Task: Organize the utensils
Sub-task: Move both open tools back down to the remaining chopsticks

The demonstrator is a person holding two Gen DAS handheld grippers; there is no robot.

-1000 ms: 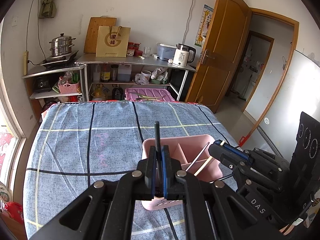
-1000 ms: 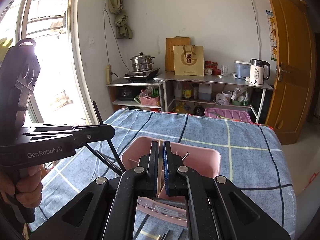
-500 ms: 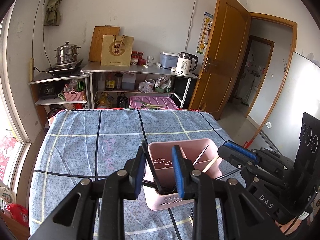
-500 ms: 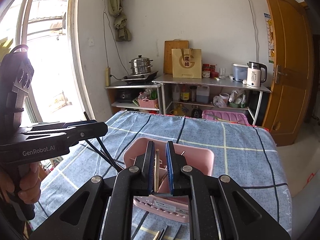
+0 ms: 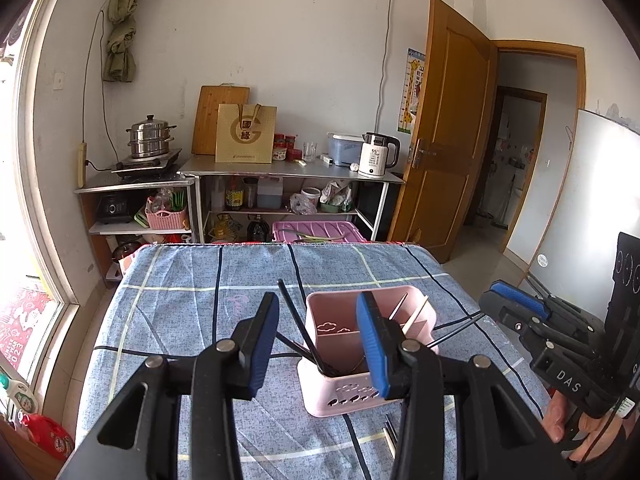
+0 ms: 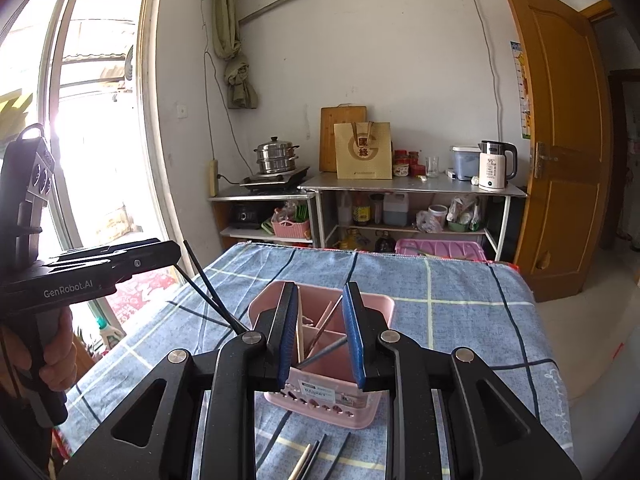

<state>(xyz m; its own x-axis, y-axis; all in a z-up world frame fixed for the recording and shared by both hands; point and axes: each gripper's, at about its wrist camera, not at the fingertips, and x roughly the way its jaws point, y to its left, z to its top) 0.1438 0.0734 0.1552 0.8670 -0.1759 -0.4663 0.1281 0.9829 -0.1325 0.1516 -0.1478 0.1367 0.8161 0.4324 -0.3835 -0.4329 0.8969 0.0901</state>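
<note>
Pink caddy [image 5: 347, 364] sits on the blue plaid surface [image 5: 180, 280], black chopsticks [image 5: 298, 324] leaning out of it. We hold both hand-held grippers, left [image 5: 317, 344] and right [image 6: 320, 334], near the caddy, jaws apart and empty.

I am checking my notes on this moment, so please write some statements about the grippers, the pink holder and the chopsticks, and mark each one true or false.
1. The left gripper is open. True.
2. The right gripper is shut on a chopstick. False: its jaws stand apart and grip nothing.
3. The black chopsticks lean in the pink holder. True.
4. The pink holder has no dividers. False: inner walls split it into compartments.
5. Loose chopsticks lie on the blue checked cloth near the holder. True.
6. The holder stands on a bare wooden table. False: it stands on the cloth.
</note>
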